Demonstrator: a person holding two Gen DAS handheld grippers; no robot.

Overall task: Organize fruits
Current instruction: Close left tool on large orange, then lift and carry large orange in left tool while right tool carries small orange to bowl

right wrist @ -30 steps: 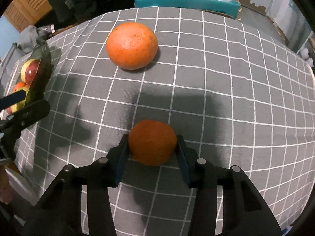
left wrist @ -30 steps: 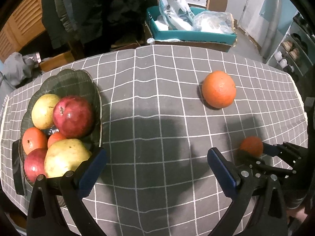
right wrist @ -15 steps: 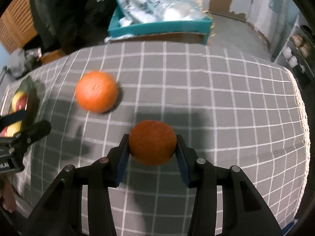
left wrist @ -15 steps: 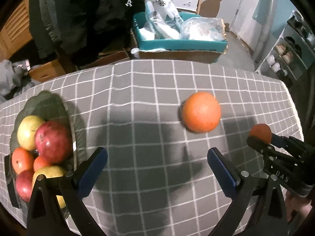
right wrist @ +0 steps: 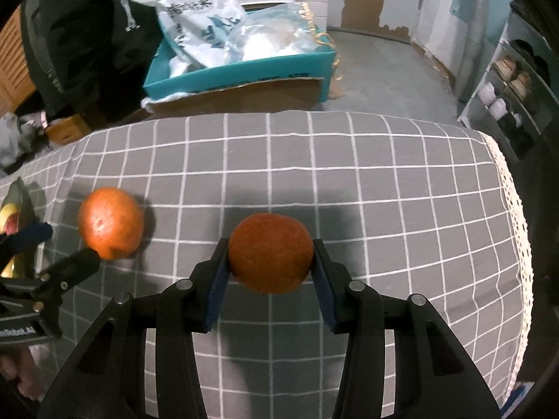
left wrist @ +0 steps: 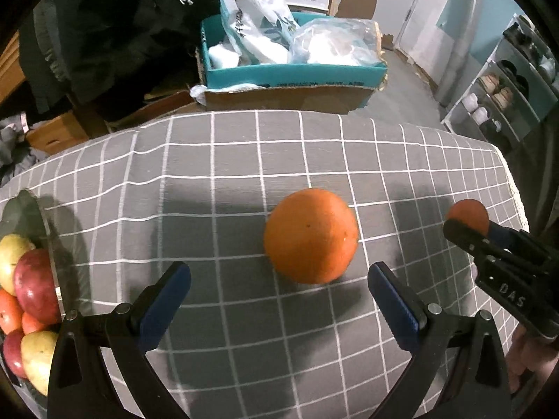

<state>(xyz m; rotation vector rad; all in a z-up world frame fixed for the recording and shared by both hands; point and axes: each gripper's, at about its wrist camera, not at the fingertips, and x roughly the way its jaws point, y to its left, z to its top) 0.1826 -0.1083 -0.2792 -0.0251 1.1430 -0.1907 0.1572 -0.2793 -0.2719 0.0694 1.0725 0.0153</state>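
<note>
My right gripper point(right wrist: 270, 272) is shut on a small orange point(right wrist: 270, 253) and holds it above the grey checked tablecloth point(right wrist: 384, 209); the same small orange point(left wrist: 468, 213) shows at the right in the left wrist view. A big orange point(left wrist: 311, 235) lies on the cloth just ahead of my left gripper point(left wrist: 277, 293), which is open with nothing between its blue pads. That big orange point(right wrist: 111, 222) sits left of the held one in the right wrist view. A dark glass bowl point(left wrist: 26, 209) with apples, pears and small oranges stands at the far left.
Past the table's far edge sits a teal cardboard box point(left wrist: 293, 73) stuffed with plastic bags. A shoe rack point(left wrist: 506, 97) stands at the right on the floor. The cloth's lace edge point(right wrist: 517, 216) marks the table's right side.
My left gripper has swung right, away from the bowl, so the big orange now lies right in front of it. My right gripper has lifted the small orange off the cloth and drawn back.
</note>
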